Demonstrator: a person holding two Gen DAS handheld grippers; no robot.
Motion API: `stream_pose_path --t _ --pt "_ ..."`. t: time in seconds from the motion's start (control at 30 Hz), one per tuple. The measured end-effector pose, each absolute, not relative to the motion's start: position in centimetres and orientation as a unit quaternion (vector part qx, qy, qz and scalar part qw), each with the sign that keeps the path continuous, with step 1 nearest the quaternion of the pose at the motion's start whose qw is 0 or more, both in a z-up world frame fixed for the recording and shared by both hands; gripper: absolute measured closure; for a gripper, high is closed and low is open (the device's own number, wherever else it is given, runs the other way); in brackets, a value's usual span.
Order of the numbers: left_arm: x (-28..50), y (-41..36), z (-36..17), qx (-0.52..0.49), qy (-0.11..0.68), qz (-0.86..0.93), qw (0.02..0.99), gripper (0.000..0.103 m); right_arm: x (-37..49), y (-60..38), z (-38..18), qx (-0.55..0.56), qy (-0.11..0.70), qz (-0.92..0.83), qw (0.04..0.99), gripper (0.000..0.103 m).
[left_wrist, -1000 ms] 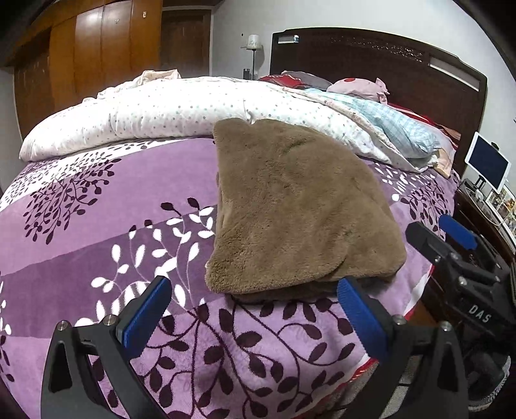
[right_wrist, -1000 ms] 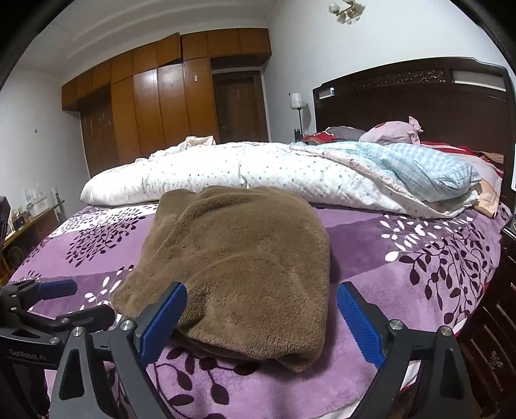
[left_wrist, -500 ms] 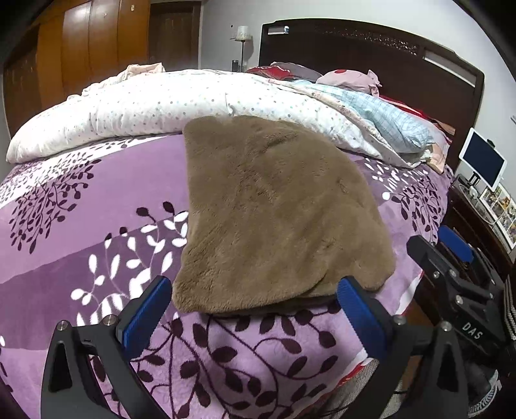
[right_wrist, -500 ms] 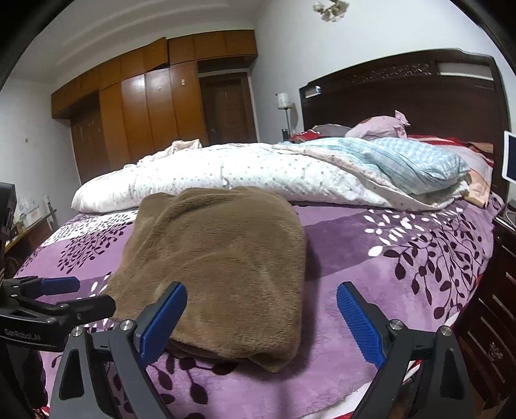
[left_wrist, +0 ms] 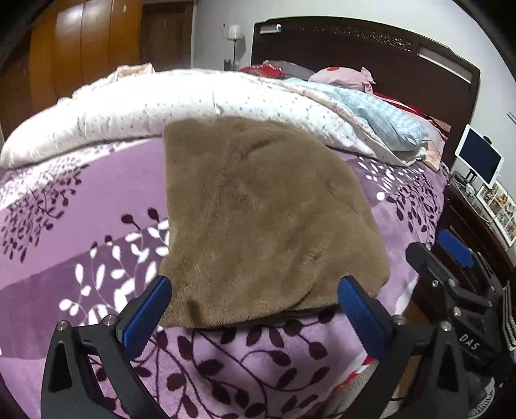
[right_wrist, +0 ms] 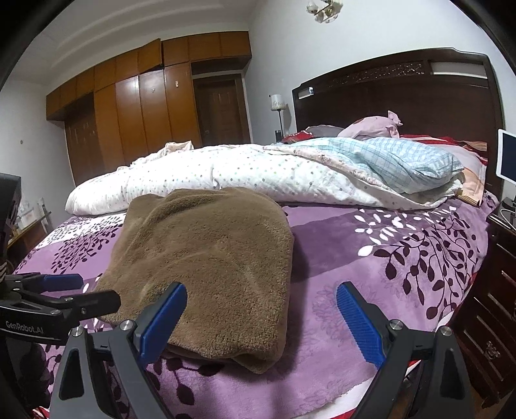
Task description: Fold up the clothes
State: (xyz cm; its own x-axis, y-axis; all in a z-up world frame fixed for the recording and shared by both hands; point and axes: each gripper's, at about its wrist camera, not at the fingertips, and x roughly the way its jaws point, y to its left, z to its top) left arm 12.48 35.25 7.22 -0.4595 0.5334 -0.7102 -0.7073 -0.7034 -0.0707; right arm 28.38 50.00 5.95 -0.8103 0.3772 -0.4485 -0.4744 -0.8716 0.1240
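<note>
A brown fleecy garment (left_wrist: 264,219) lies folded in layers, flat on the purple bedspread (left_wrist: 64,245). Its near edge sits just ahead of and between the left gripper's (left_wrist: 254,309) spread fingers. In the right wrist view its near right corner lies between the right gripper's (right_wrist: 261,317) fingers, nearer the left one.

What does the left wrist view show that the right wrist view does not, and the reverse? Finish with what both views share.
Only the left wrist view shows the photo cards on the bedside stand and the whole tablet screen; the other view catches just its edge.

Only the right wrist view shows the ceiling lamp and the wardrobe's upper cupboards.

Both show the folded brown garment on the purple bedspread, the dotted white quilt, the dark headboard, and the left gripper and right gripper open, holding nothing.
</note>
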Motion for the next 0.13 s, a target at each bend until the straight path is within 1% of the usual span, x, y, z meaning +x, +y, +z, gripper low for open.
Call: stream_pose_path --t 0.13 --pt "12.58 35.21 7.44 -0.358 0.123 0.851 0.363 0.000 28.45 50.22 5.90 -0.210 0.119 0.943 0.228 0.007"
